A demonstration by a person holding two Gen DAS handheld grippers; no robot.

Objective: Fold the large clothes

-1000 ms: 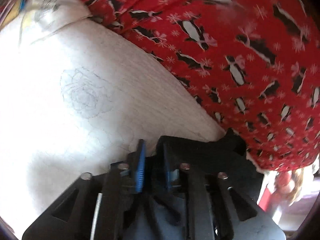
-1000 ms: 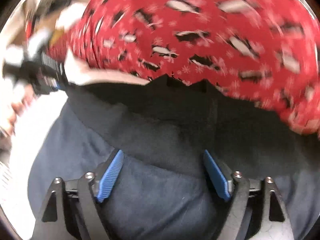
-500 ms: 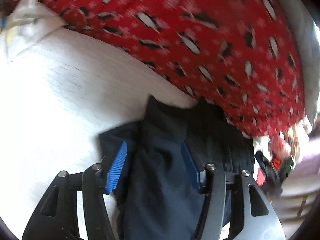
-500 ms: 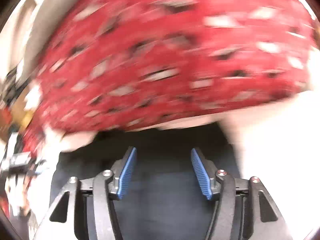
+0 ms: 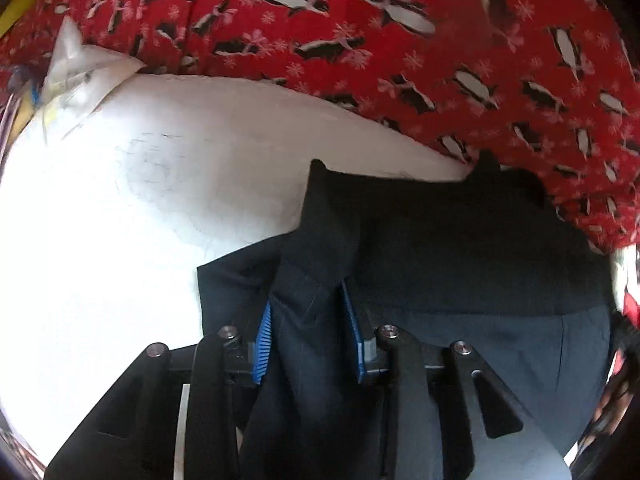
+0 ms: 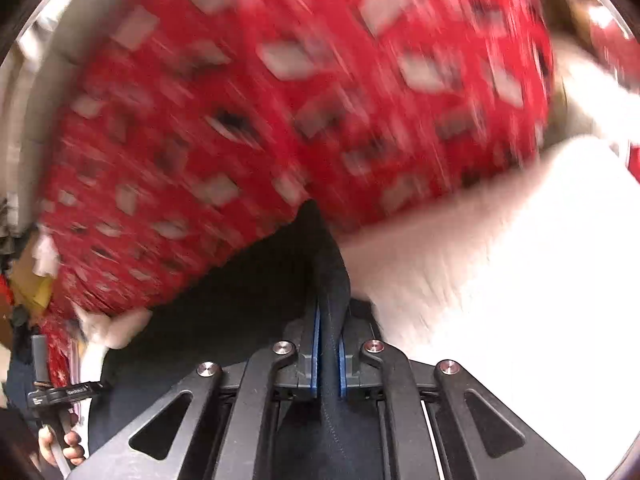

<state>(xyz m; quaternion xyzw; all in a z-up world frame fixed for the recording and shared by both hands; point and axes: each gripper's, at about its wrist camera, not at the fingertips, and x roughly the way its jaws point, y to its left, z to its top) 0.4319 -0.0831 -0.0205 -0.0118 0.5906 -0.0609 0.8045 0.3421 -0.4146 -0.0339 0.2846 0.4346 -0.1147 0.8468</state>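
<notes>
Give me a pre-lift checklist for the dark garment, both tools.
1. Right tool shut on garment: ok, pads squeeze a thin fold.
2. Left tool gripping garment: ok, a bunched fold fills the jaws, which have just been closing.
3. Both grips at the garment's edge: cannot tell.
4. Red blanket clear of garment: not ok, it overlaps the far edge.
5. White surface free beside garment: ok.

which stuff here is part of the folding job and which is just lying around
Part of the job:
- dark navy garment, a fold pinched in each gripper
- left hand-held gripper
- right hand-held gripper

Lying about:
- red penguin-print fabric
- clear plastic bag
- white surface
</notes>
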